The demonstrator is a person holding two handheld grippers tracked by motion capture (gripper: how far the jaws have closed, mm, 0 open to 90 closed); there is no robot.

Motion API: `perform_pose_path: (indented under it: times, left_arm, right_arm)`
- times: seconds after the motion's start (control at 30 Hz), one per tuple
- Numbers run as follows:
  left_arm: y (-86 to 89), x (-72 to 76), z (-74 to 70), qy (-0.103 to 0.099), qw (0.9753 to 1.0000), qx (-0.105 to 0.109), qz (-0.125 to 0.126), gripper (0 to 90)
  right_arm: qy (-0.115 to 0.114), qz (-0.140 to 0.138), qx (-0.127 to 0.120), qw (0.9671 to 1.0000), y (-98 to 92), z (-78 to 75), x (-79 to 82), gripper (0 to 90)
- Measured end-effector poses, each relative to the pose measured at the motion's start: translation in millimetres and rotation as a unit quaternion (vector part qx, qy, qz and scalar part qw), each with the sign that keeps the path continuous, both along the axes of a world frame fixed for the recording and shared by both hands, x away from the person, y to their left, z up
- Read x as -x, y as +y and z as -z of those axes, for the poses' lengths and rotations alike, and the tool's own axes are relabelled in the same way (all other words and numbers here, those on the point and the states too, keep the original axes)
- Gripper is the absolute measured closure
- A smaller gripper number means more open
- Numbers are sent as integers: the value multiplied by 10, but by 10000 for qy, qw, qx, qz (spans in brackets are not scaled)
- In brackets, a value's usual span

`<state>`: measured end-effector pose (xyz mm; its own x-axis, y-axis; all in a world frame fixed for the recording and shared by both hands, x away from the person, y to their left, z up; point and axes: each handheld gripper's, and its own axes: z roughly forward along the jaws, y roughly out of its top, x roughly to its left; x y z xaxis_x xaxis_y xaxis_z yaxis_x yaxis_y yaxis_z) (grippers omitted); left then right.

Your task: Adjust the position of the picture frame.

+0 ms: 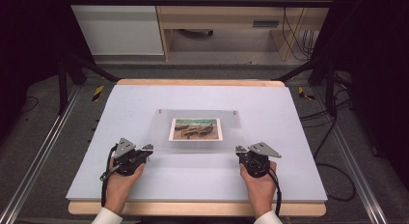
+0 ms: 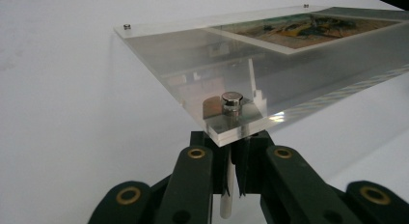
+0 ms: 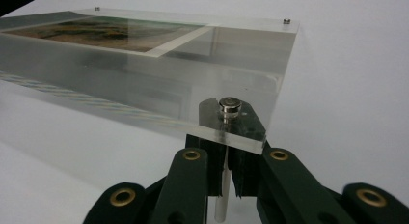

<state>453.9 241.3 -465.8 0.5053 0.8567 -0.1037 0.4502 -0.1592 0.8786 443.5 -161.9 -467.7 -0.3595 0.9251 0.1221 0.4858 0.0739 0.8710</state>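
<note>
**At both near corners: jaws clamped on the frame's standoff posts**

Between my two grippers sits a clear acrylic photo frame (image 1: 195, 130), two sheets sandwiching a printed picture (image 1: 195, 129), on the white table mat (image 1: 144, 96).

Left gripper (image 2: 230, 173): jaws pinched on a slim metal post (image 2: 227, 195) that drops below the frame's near corner. The post's round silver cap (image 2: 232, 99) sits on top of the acrylic, right above my jaw tips. The corner overhangs the jaws, and the sheet runs away from them up and to the right in the left gripper view, with the picture on the far right side.

Right gripper (image 3: 223, 171): same story, mirrored. Jaws closed on the post (image 3: 220, 195) under the other near corner, silver cap (image 3: 230, 105) directly above the tips. The sheet spreads ahead and to the left of these jaws.

From the high view: left gripper (image 1: 147, 151) meets the frame's near-left corner, right gripper (image 1: 239, 152) the near-right corner, a hand behind each. Two more caps show on the far corners (image 1: 235, 111). Can't tell whether the frame is lifted off the mat.
</note>
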Motion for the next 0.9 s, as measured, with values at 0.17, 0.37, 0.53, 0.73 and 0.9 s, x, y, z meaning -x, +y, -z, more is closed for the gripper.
perform_pose_path:
  times: [0.17,0.37,0.53,0.73,0.9]
  left_arm:
    - [-7,6,31,82,10000,-43,-14,838]
    - [-19,12,58,180,9997,-166,-21,838]
    - [-32,16,89,254,9994,-246,-34,838]
    - [-18,7,89,272,9994,-229,40,837]
    - [-18,5,87,250,9995,-198,54,837]
  right_arm:
    - [80,0,34,10000,6,30,7,847]
    - [151,-3,73,9999,9,66,17,846]
    - [225,4,105,9997,12,108,22,845]
    - [224,8,115,9997,14,105,24,844]
    - [180,20,198,9996,21,92,27,841]
